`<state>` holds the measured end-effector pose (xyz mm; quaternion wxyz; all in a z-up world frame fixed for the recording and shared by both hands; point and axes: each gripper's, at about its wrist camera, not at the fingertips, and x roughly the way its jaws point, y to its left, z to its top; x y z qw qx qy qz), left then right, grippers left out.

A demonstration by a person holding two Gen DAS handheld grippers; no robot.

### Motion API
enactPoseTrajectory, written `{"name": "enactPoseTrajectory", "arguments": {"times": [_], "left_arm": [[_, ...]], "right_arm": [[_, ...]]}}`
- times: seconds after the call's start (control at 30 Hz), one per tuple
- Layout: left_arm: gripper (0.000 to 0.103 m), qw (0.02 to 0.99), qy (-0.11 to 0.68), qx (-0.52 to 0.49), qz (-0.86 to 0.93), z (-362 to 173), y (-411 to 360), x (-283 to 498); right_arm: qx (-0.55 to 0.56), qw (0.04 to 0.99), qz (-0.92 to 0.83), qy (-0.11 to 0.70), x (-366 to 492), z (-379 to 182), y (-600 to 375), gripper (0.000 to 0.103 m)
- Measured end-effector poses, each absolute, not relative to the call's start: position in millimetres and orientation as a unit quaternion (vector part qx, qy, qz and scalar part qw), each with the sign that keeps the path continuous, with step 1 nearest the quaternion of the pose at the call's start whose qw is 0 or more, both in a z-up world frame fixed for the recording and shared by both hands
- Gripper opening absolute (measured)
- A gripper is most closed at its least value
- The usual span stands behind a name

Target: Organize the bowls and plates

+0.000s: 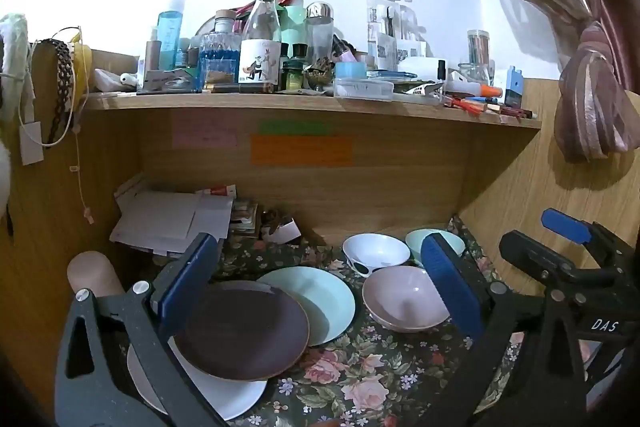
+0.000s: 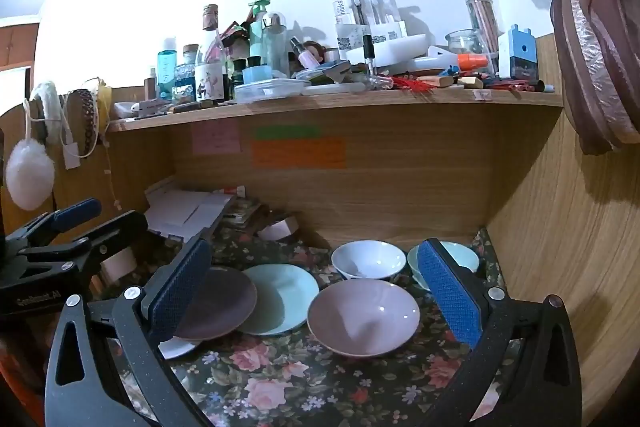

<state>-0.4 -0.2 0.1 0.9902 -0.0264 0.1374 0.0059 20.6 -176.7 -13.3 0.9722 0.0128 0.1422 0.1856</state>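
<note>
- A brown plate (image 1: 240, 331) lies on the floral cloth (image 1: 360, 379) at the left of the desk nook, overlapping a white plate (image 1: 232, 399) under its near edge and a mint plate (image 1: 320, 299) just to its right.
- Right of the plates sit three bowls: a pink bowl (image 1: 404, 297) nearest, a white bowl (image 1: 376, 253) behind it, and a mint bowl (image 1: 416, 239) beside the white one, near the back corner.
- The left gripper (image 1: 320, 287) hangs above the plates, its blue pads spread wide with nothing pinched.
- The right gripper (image 2: 316, 291) hangs above the pink bowl (image 2: 362, 317), equally wide and empty.
- Papers (image 1: 168, 219) are stacked at the back left.
- A cluttered shelf (image 1: 304, 103) of bottles runs above, and a tied curtain (image 1: 592, 95) hangs at the right.
</note>
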Motion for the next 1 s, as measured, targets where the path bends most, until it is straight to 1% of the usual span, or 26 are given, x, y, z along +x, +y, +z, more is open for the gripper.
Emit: {"name": "enactPoseTrajectory", "arguments": {"times": [0.3,1.0], "left_arm": [[0.103,0.99,0.132,-0.042,0.008,0.7,6.3,-0.1],[0.103,0.993,0.115,-0.031,0.005,3.4,2.9,-5.2]], "right_arm": [[0.011,0.973,0.184,0.138,18.5,-11.0,-171.7,0.103],[0.012,0.973,0.19,0.134,17.5,-5.8,-169.3,0.103]]}}
